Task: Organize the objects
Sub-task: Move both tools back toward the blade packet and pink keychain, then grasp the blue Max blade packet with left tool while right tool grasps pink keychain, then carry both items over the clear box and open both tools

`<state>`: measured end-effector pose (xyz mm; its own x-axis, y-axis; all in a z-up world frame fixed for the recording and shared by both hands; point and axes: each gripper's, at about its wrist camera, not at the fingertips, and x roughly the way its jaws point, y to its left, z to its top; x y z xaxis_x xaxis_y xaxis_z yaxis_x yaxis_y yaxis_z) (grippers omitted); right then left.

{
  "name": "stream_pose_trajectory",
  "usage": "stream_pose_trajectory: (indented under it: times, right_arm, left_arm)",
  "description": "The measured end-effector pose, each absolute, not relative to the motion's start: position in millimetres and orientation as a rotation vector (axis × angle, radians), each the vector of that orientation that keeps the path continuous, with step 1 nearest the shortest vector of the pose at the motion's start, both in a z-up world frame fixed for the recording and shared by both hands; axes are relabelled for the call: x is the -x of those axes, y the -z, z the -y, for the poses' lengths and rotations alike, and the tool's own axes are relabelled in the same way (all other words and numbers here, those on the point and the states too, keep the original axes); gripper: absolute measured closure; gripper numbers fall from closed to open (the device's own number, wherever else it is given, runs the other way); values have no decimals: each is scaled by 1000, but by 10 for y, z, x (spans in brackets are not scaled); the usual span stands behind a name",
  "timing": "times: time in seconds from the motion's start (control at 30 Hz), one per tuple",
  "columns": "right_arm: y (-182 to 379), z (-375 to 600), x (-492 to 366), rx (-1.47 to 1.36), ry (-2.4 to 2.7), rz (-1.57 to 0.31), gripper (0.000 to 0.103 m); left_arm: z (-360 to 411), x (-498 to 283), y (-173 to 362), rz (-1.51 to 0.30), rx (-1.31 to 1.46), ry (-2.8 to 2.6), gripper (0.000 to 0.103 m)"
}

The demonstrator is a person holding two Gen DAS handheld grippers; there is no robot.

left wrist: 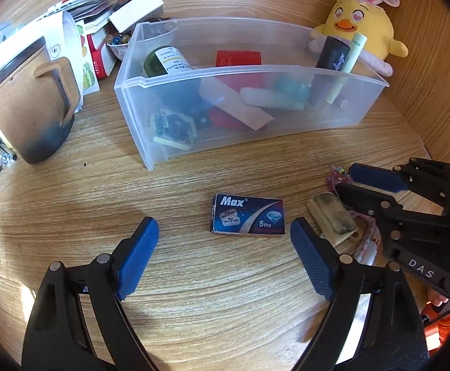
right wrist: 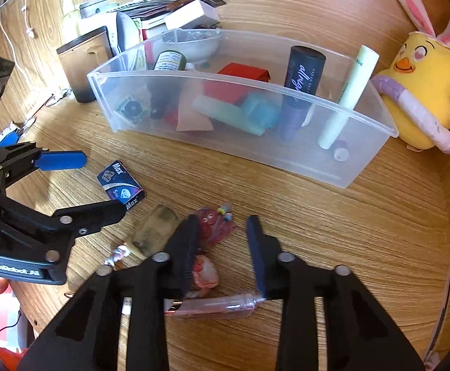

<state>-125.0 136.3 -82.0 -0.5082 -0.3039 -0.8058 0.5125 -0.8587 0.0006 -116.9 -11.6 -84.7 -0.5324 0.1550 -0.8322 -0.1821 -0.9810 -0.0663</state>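
The left gripper (left wrist: 225,247) hangs wide open just short of the blade box (left wrist: 248,216) on the wooden table (left wrist: 194,293). The right gripper (right wrist: 221,244) sits half-open around a pink packet (right wrist: 215,225), not squeezing it, with the clear bin (right wrist: 361,167) just behind.

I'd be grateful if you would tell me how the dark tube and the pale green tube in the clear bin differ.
The dark tube is thick with a flat black cap and script lettering; the pale green tube is slim and nearly plain. The dark tube stands almost upright, while the pale green tube leans more steeply and reaches higher above the rim. Both stand at the same end of the clear bin, nearest the yellow plush chick.
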Motion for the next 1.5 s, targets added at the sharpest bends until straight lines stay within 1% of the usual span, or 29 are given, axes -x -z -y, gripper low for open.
stream_pose_trajectory:
  times: [0.07, 0.13, 0.17, 0.23, 0.27, 0.3, 0.33, 0.6, 0.8, 1.07, 1.5]
  right_arm:
    - [821, -1356, 1248, -1183, 2360, -335, 81]
    - [824, -1355, 1255, -1177, 2362, -335, 81]
    - [826, -1352, 1268, -1178, 2363, -329, 81]
    - [827, -1356, 1290, -1180, 2365, -317, 81]
    - [828, -1368, 1302, -1183, 2371, -307, 81]
    - [828, -1380, 1313, -1185, 2375, -299, 81]
    - [826, -1402, 1332, -1189, 2380, -283, 81]
    - [711, -1551, 1401, -1167, 2417, -198, 81]
    - [543, -1639, 1394, -1121, 2460, -161, 81]
    - [291, -1711, 1335, -1030, 2510, -132, 81]
    - [-7, -1675, 1417, -921, 2543, -68, 81]
  left_arm:
    - [99, 1171, 843, -56, 1396, -2597, 20]
    - [73, 1188, 844, -80, 1392, -2603, 29]
    - [62, 1189, 839, -95, 1388, -2608, 32]
    - [57, 1187, 830, -106, 1378, -2610, 44]
    - [50, 1192, 825, -112, 1373, -2608, 47]
    - [51, 1190, 821, -117, 1369, -2607, 55]
    - [57, 1189, 815, -117, 1367, -2605, 56]
    - [131, 1225, 762, -4, 1349, -2607, 56]
    - [163, 1181, 560, 43, 1262, -2653, 56]
    - [156, 1156, 259, 76, 1138, -2703, 56]
    - [192, 1245, -54, 113, 1014, -2749, 56]
